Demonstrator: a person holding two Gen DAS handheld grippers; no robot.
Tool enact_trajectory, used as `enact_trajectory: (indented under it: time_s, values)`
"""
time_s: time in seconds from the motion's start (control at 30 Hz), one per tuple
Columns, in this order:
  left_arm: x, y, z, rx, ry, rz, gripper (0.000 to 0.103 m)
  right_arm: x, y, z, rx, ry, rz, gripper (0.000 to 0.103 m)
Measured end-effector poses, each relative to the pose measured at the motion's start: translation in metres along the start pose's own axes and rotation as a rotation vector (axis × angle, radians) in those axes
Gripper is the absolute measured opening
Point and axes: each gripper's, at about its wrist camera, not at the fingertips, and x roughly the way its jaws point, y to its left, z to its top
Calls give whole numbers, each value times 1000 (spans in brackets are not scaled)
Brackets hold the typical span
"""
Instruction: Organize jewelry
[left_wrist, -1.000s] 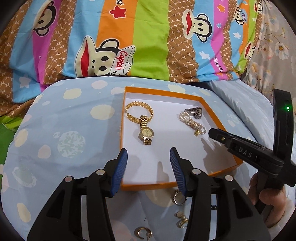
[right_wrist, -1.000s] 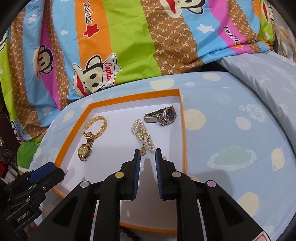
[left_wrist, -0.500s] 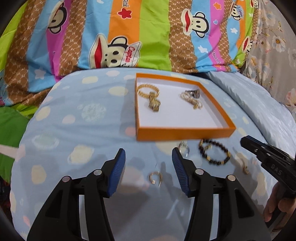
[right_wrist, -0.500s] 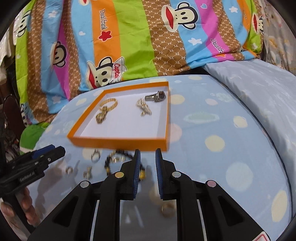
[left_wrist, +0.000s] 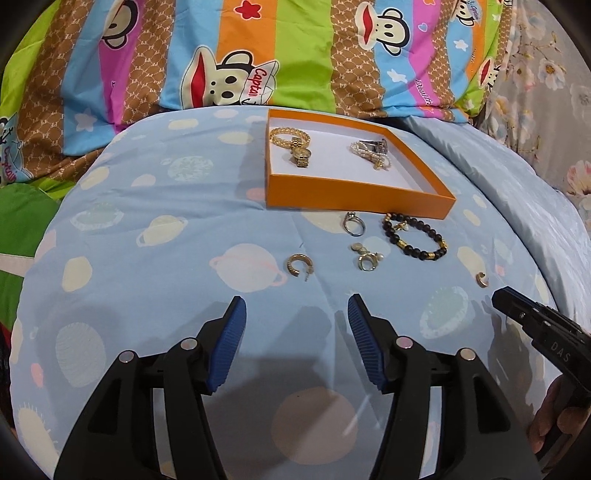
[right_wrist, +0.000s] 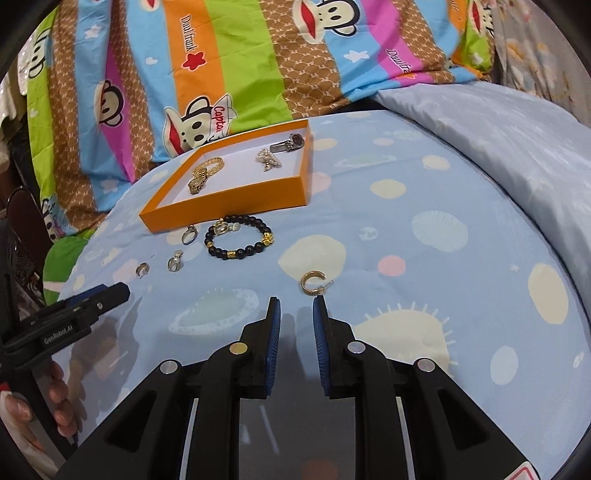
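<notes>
Gold hoop earring (right_wrist: 312, 283) just beyond right tongs (right_wrist: 296, 306), narrowly parted, just opening, empty.

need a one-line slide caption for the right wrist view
Right gripper, jaws narrowly open and empty, faces a gold hoop earring; beyond lie a bead bracelet and orange tray.

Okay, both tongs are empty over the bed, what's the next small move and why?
Probably ease the right tongs forward and down over the gold hoop earring. It lies loose on the sheet just ahead of them, outside the orange box. Their jaws have just been opening, nothing between them, but the gap looks narrow, so open wider first.
</notes>
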Motion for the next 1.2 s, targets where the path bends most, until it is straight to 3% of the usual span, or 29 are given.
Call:
enact_trajectory:
  time_s: [0.37, 0.63, 0.9, 0.97, 1.0, 1.2]
  values:
    - [-2, 3, -2, -21, -11, 26, 58, 25, 16, 36, -20, -18, 16, 21]
    - [-2, 6, -3, -31, -11, 26, 58, 63, 34, 62, -76, 31, 2, 21]
    - [4, 14, 0, -66, 7, 6, 58, 86, 41, 67, -111, 83, 9, 22]
    - [5, 16, 2, -76, 12, 1, 58, 86, 43, 66, -120, 85, 4, 17]
    - [6, 16, 3, -76, 15, 1, 58, 86, 44, 65, -124, 88, 8, 8]
    - [16, 13, 13, -61, 32, 16, 58, 73, 40, 60, -90, 45, 41, 8]
